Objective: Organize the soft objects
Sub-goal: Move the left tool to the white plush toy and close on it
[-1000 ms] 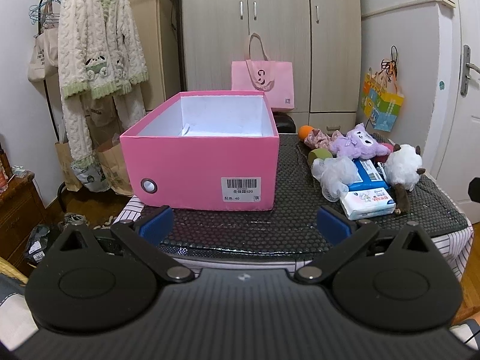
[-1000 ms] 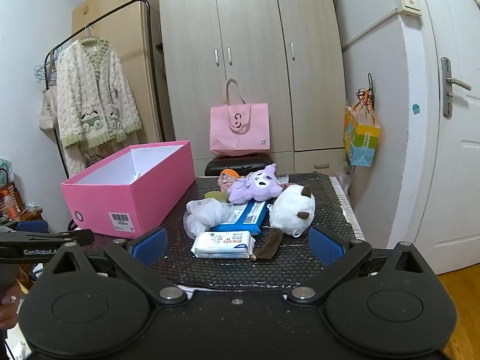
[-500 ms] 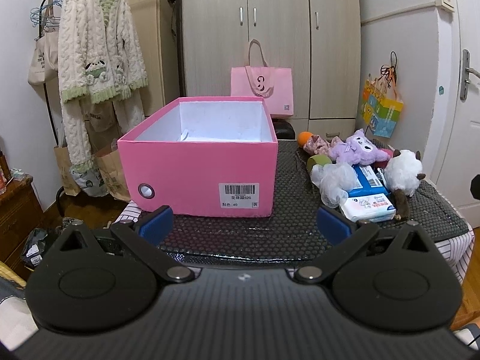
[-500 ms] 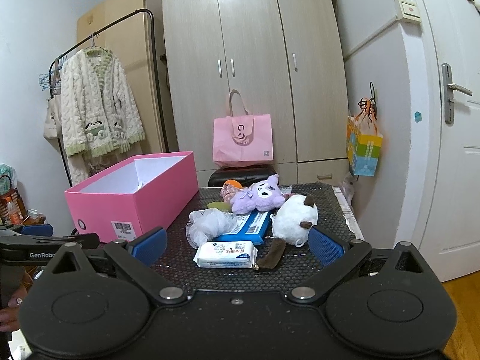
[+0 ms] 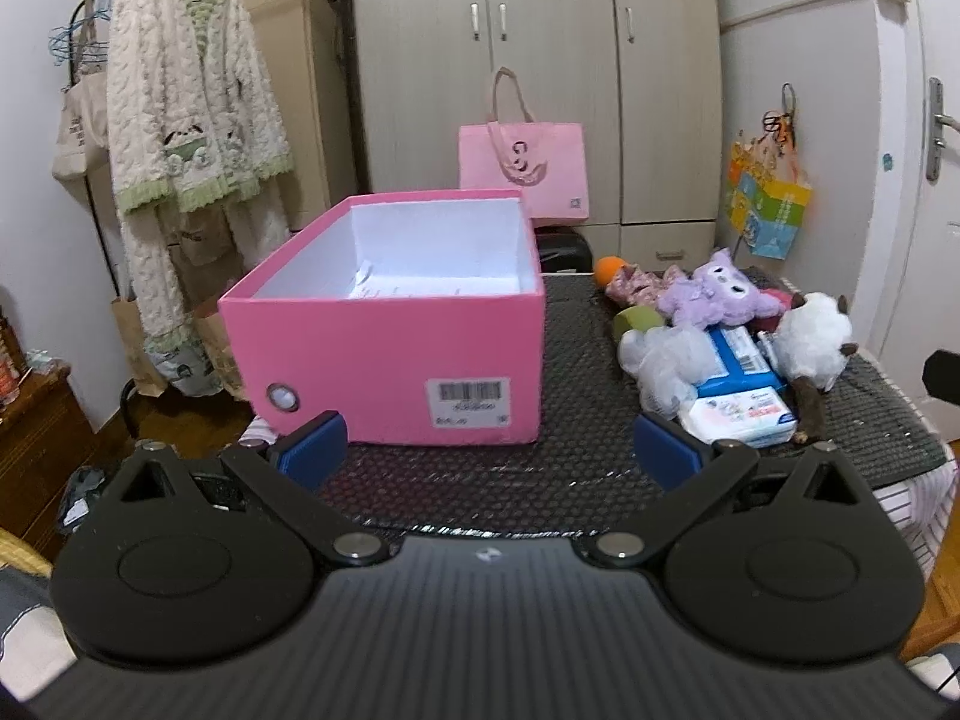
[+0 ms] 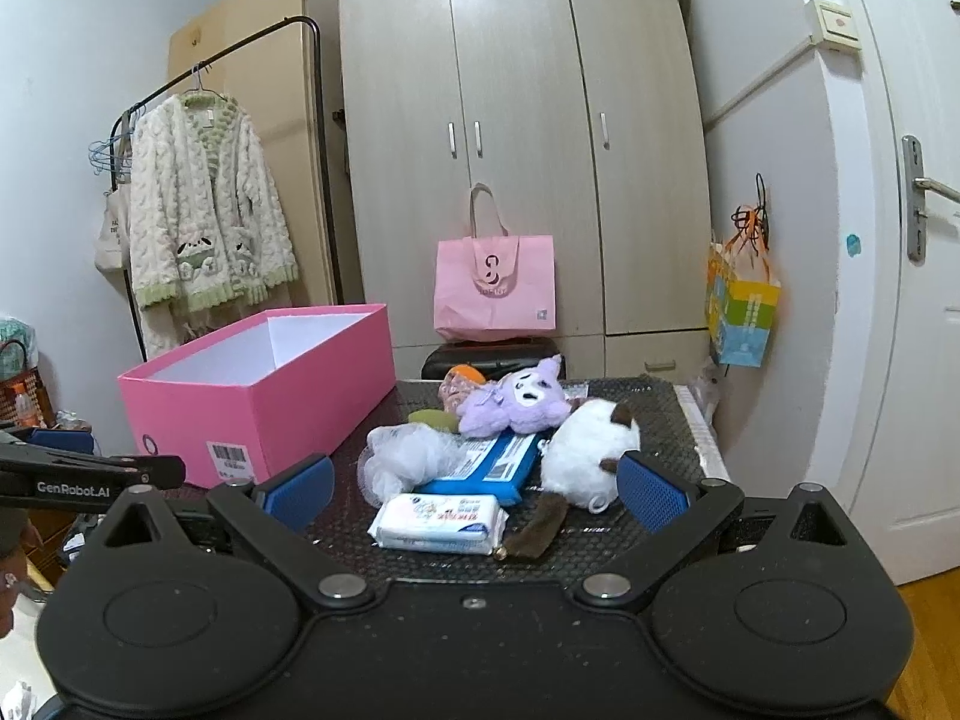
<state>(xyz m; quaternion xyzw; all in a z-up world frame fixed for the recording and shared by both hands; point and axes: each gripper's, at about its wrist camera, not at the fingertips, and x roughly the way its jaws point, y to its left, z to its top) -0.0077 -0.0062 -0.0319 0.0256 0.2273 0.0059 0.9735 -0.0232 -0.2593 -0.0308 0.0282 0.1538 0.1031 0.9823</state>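
An open, empty pink box [image 5: 396,360] [image 6: 258,396] stands on the left of a black mat [image 5: 576,468] [image 6: 660,420]. To its right lie soft items: a purple plush [image 5: 714,294] [image 6: 516,399], a white plush [image 5: 813,339] [image 6: 591,450], a white mesh sponge [image 5: 666,360] [image 6: 402,456], a white wipes pack [image 5: 744,417] [image 6: 441,522], a blue pack [image 5: 741,357] [image 6: 492,468], a green sponge [image 5: 639,321] and an orange-topped doll [image 5: 624,279]. My left gripper [image 5: 489,453] is open and empty before the box. My right gripper [image 6: 474,492] is open and empty before the wipes pack.
A pink bag [image 5: 522,171] [image 6: 495,285] stands against the wardrobe [image 6: 516,150] behind the table. A clothes rack with a cream cardigan [image 5: 192,138] is at the left. A door [image 6: 912,240] and a hanging colourful bag [image 6: 741,312] are at the right.
Both grippers have drawn back and risen slightly, so the box and the soft items sit a little lower and farther in view. Both stay open.
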